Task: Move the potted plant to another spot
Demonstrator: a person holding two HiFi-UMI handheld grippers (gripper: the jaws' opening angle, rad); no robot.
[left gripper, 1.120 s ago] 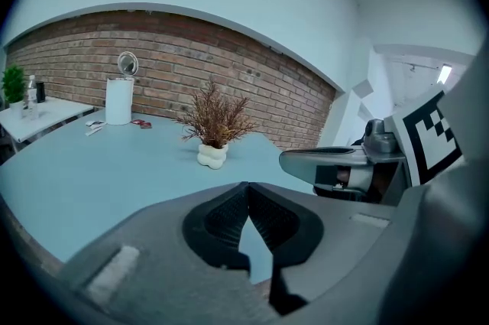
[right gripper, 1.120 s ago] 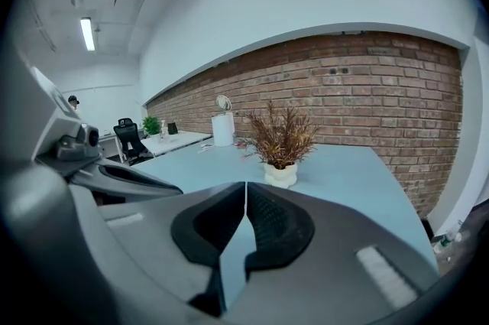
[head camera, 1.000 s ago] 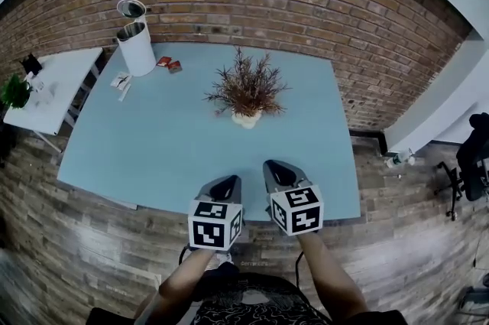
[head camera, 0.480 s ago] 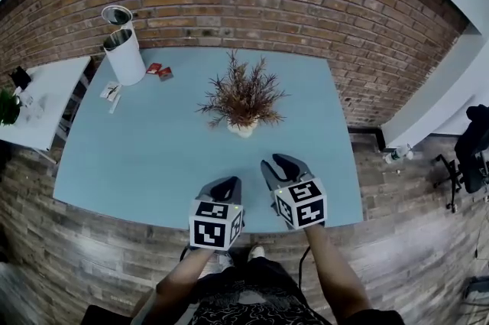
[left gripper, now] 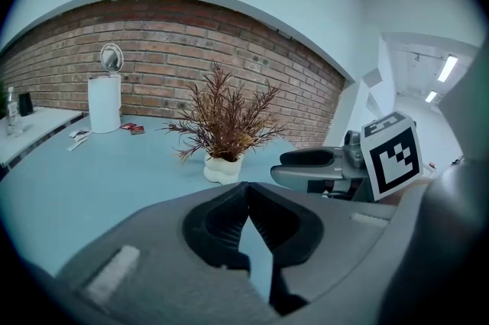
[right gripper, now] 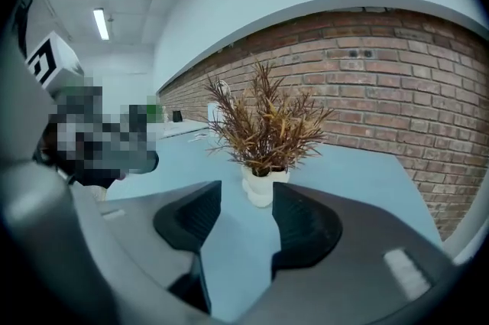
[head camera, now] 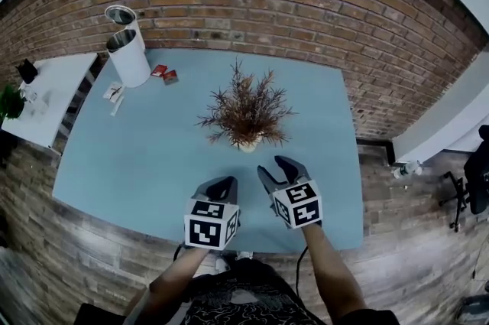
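Potted plant [head camera: 246, 117] is your target. It stands at the middle of the blue counter [head camera: 137, 155], with its white pot [head camera: 247, 144] resting on the surface and untouched. At the upper left of the head view, the white bin [head camera: 128, 56] and the small red packets [head camera: 164, 73] sit well apart from it.

Your left gripper [head camera: 223, 184], at lower centre-left, has its jaws together with nothing in them. Just right of it, your right gripper [head camera: 275, 167] has just been opening. Its jaws now stand apart and empty, and in the right gripper view the pot lines up beyond the gap.

Both grippers have come nearer the plant than a second ago, but they are not yet at it. You look to be on the approach, with the right one set to take the pot. Come in low, under the dry fronds.
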